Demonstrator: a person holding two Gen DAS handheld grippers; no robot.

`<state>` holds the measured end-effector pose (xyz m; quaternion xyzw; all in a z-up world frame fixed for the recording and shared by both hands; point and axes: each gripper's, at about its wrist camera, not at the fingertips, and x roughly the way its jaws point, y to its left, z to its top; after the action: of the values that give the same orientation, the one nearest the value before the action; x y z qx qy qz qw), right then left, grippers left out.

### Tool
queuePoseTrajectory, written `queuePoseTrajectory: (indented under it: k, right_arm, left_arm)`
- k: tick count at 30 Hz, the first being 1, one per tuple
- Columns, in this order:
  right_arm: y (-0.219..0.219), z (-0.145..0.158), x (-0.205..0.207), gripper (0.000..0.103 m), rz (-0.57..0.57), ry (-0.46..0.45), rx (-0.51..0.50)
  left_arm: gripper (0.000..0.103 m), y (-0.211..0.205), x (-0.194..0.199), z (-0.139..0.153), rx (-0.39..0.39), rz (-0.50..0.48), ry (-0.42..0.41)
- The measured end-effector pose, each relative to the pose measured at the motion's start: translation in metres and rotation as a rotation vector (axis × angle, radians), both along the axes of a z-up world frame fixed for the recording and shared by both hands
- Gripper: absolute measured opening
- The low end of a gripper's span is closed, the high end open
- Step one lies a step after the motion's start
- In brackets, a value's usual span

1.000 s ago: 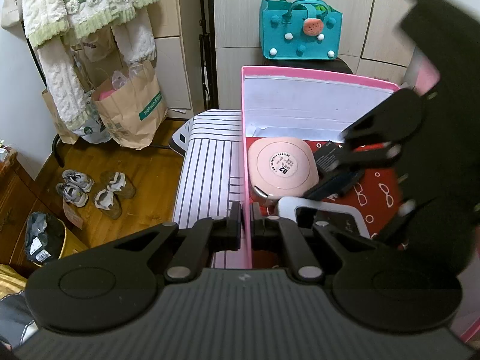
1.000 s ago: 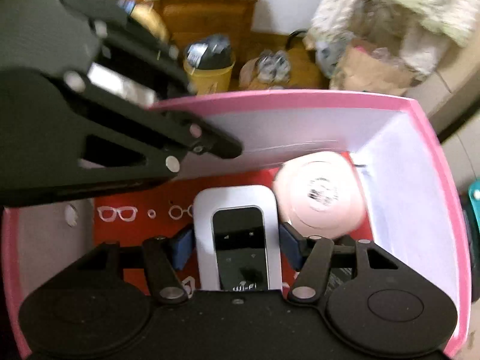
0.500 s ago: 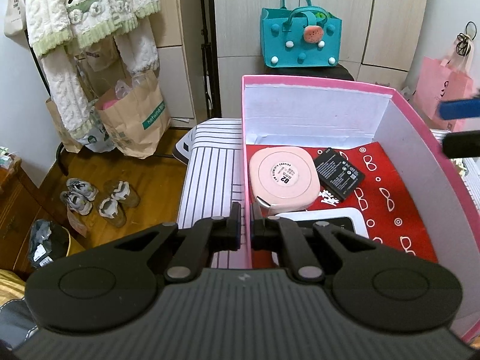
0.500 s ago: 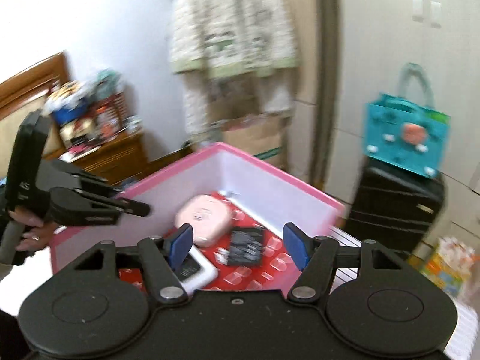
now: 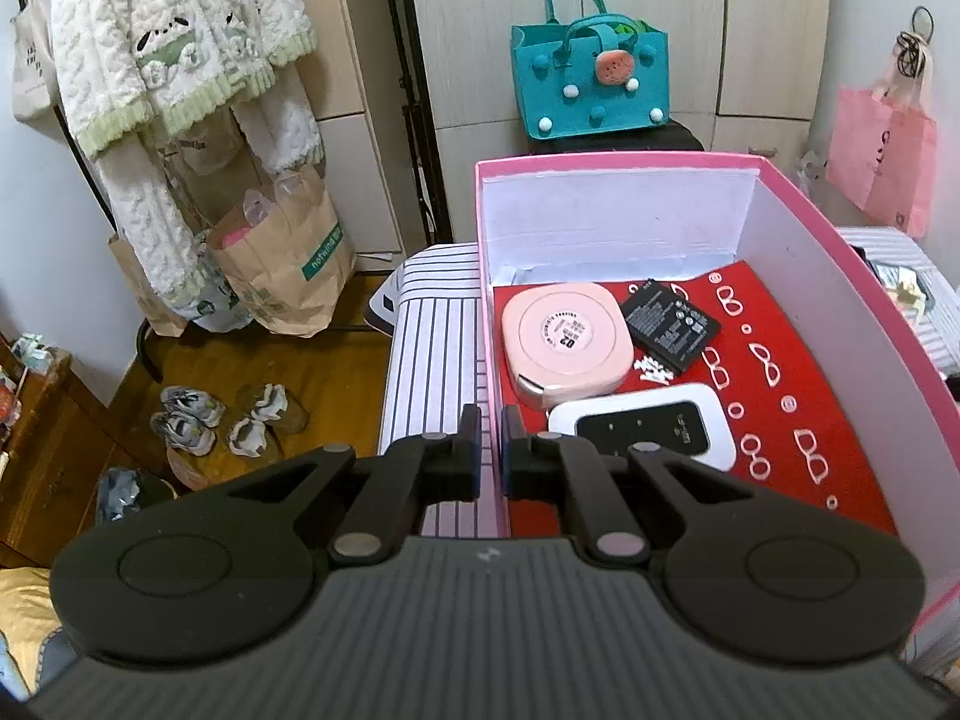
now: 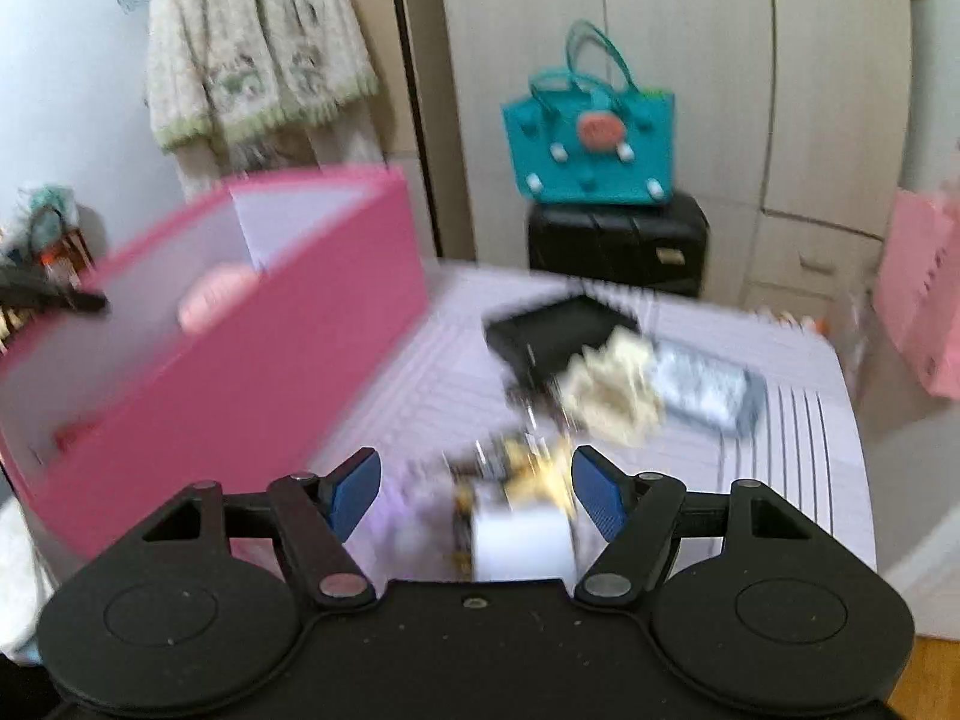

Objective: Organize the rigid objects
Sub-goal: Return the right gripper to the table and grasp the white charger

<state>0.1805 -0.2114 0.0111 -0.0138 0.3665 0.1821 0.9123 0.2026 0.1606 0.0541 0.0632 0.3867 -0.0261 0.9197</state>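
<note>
A pink box (image 5: 600, 163) with a red glasses-print floor stands on the striped surface (image 5: 432, 360). Inside it lie a round pink compact (image 5: 567, 339), a black battery (image 5: 669, 321) and a white-and-black pocket device (image 5: 645, 429). My left gripper (image 5: 492, 450) is shut on the box's left wall. In the right wrist view the box (image 6: 270, 348) is at the left. My right gripper (image 6: 477, 489) hangs open over the striped surface, outside the box. A blurred white-and-gold item (image 6: 519, 543) lies below its pads, untouched. Beyond are a black case (image 6: 558, 327), a cream crumpled thing (image 6: 615, 387) and a silvery packet (image 6: 708, 390).
A teal felt bag (image 5: 591, 81) sits on a black suitcase (image 6: 618, 240) behind the surface. A pink bag (image 5: 882, 156) hangs at the right. To the left are hanging clothes (image 5: 180, 48), a paper bag (image 5: 288, 264) and shoes (image 5: 228, 420) on the wooden floor.
My right gripper let go of the white device in the box, pulled out, rolled and swung right over the loose items, opening wider. The left gripper kept its hold on the wall.
</note>
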Motion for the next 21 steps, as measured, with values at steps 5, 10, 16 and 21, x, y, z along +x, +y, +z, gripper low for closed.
queuePoseTrajectory:
  k: [5, 10, 16, 21]
  right_arm:
    - [-0.007, -0.024, -0.013, 0.075, -0.029, 0.009, 0.003]
    - [-0.021, -0.029, -0.013, 0.053, -0.06, 0.01, 0.096]
    - [-0.022, -0.029, -0.012, 0.047, -0.063, 0.017, 0.082]
    - [-0.014, -0.03, -0.011, 0.046, -0.068, 0.017, 0.054]
  left_arm:
    - [0.006, -0.004, -0.009, -0.001, 0.01, 0.004, 0.012]
    - [0.005, 0.0, -0.013, 0.0, -0.017, 0.033, -0.004]
    - [0.003, 0.003, -0.016, 0.0, -0.036, 0.053, -0.017]
    - [0.003, 0.004, -0.016, 0.0, -0.04, 0.053, -0.018]
